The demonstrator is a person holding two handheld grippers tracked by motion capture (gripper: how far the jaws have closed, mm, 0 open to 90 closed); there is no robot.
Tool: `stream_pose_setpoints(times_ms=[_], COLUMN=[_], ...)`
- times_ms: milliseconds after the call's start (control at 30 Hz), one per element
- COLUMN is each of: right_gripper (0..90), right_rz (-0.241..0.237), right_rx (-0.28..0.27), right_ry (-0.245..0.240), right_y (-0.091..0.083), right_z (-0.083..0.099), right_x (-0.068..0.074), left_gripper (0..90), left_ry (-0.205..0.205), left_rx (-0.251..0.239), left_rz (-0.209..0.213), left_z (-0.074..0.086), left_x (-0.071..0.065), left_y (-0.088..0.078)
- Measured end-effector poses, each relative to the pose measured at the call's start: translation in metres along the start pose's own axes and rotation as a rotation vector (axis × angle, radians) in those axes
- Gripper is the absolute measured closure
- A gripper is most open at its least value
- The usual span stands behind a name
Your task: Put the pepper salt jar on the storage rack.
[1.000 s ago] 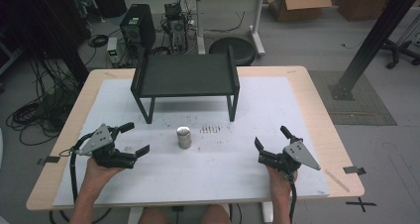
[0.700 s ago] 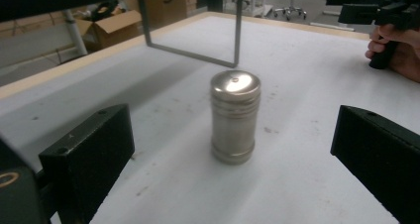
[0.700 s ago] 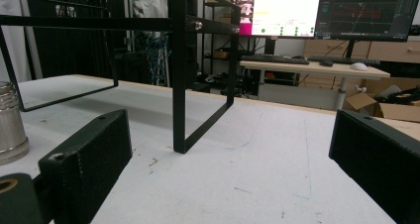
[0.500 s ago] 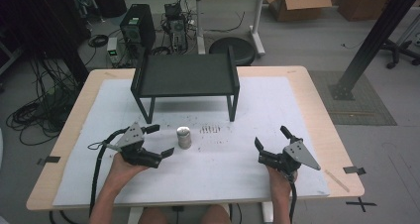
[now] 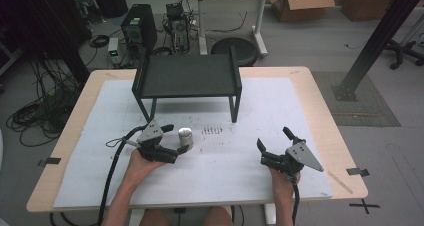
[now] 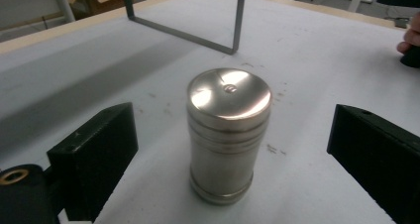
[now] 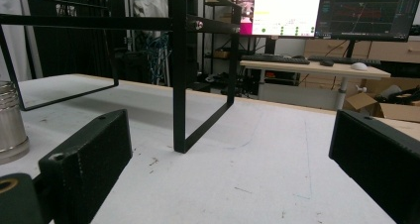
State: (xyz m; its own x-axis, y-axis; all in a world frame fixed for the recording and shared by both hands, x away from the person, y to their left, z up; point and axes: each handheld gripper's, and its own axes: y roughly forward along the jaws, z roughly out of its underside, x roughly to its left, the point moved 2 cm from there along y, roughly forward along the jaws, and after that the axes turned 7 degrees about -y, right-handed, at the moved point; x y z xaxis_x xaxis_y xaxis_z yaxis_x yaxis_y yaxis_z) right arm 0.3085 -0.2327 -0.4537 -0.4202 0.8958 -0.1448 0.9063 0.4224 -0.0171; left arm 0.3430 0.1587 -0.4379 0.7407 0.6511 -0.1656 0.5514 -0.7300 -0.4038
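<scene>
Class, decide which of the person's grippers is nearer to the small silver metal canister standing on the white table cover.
Left. The left gripper has its open jaws either side of the small silver metal canister, not touching it. The right gripper rests far off, near the table's right side, jaws open.

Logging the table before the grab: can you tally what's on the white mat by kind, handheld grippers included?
Round brushed-metal canister with lid: 1
Black metal shelf stand: 1
Handheld black two-jaw grippers: 2, left gripper with open jaws either side of the canister, right gripper open over bare mat
Total: 4
</scene>
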Motion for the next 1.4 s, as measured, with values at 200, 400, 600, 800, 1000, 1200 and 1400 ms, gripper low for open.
stream_pose_setpoints(times_ms=[200, 400, 600, 800, 1000, 1200, 1400], right_gripper=[2.5, 2.6, 2.6, 2.7, 2.7, 2.7, 2.7], right_rz=[0.0, 0.0, 0.0, 0.0, -0.001, -0.001, 0.0], right_rx=[0.001, 0.002, 0.004, 0.004, 0.005, 0.005, 0.005], right_ry=[0.0, 0.001, 0.001, 0.002, 0.002, 0.003, 0.003], right_y=[0.0, 0.0, 0.0, 0.0, 0.001, 0.0, 0.0], right_z=[0.0, 0.0, 0.0, 0.0, 0.0, 0.0, 0.0], right_x=[0.0, 0.0, 0.0, 0.0, 0.0, 0.0, 0.0], left_gripper=[13.1, 22.3, 31.1, 35.8, 41.7, 48.0, 48.8], left_ry=[-0.023, -0.014, 0.002, 0.02, 0.034, 0.06, 0.048], left_rx=[0.012, 0.01, 0.02, 0.021, 0.022, 0.025, 0.024], left_rz=[-0.004, 0.0, -0.011, -0.023, -0.037, -0.055, -0.054], left_z=[0.0, 0.0, 0.001, 0.001, 0.001, 0.001, 0.001], left_x=[0.001, -0.001, -0.002, -0.003, -0.003, -0.005, -0.005], left_y=[0.008, 0.011, 0.012, 0.015, 0.016, 0.017, 0.017])
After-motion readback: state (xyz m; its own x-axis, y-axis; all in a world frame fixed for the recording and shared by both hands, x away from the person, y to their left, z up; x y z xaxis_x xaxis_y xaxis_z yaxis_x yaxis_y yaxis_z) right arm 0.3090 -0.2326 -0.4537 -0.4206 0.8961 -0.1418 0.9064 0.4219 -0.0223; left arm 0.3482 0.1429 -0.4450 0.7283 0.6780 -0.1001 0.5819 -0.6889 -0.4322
